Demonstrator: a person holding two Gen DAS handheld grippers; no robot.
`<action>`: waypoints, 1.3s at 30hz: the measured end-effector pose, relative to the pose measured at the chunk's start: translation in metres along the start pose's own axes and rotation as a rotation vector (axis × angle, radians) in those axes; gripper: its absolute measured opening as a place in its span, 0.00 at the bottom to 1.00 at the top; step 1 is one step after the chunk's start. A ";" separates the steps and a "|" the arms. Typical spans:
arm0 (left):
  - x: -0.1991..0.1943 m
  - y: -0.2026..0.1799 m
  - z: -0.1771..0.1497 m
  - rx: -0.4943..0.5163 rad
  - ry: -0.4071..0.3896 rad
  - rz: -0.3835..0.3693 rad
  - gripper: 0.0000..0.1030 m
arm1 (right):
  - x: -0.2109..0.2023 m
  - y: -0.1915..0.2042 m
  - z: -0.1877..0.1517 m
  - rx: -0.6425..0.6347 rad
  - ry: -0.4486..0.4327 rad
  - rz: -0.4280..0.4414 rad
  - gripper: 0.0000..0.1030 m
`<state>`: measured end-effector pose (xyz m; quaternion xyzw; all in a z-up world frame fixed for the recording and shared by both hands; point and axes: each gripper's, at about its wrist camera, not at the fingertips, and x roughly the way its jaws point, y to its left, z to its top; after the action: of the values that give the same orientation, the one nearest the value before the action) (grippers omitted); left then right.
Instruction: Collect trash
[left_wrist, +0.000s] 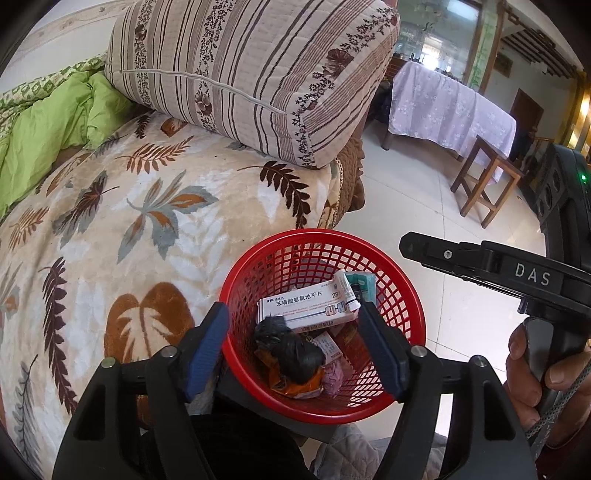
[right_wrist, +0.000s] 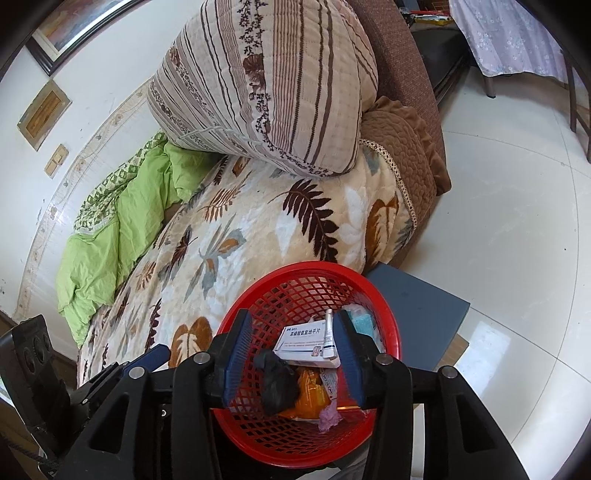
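Several scraps fill the red basket (left_wrist: 406, 295) beside the leaf-print blanket (left_wrist: 147, 206): a white pill box (left_wrist: 306, 306), a small tube (right_wrist: 328, 334), a crumpled black bag (left_wrist: 291, 350). They look light and crushable; the box's long edges seem the best hold. Left gripper (left_wrist: 295, 354) and right gripper (right_wrist: 291, 354) hang over it, jaws apart, empty.

Low centre of frame: mesh basket (left_wrist: 413, 321) beside sofa blanket (left_wrist: 110, 236), medicine box (left_wrist: 306, 308), ointment tube (left_wrist: 349, 291) and crumpled bag (left_wrist: 291, 354) inside (box behind bag). Upper centre: cushion (left_wrist: 251, 74) on blanket.
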<state>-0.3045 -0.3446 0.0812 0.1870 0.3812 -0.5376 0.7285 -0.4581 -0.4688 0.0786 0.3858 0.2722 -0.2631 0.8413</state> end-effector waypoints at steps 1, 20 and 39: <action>0.000 0.001 0.000 -0.006 0.000 -0.002 0.75 | -0.001 0.000 0.001 -0.003 -0.002 -0.005 0.48; -0.044 0.039 0.002 -0.159 -0.138 0.089 0.97 | -0.034 0.044 0.005 -0.198 -0.207 -0.453 0.88; -0.108 0.093 -0.023 -0.109 -0.257 0.468 0.99 | -0.016 0.075 -0.007 -0.370 -0.188 -0.848 0.93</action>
<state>-0.2407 -0.2270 0.1359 0.1610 0.2604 -0.3525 0.8843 -0.4220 -0.4174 0.1230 0.0590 0.3708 -0.5643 0.7353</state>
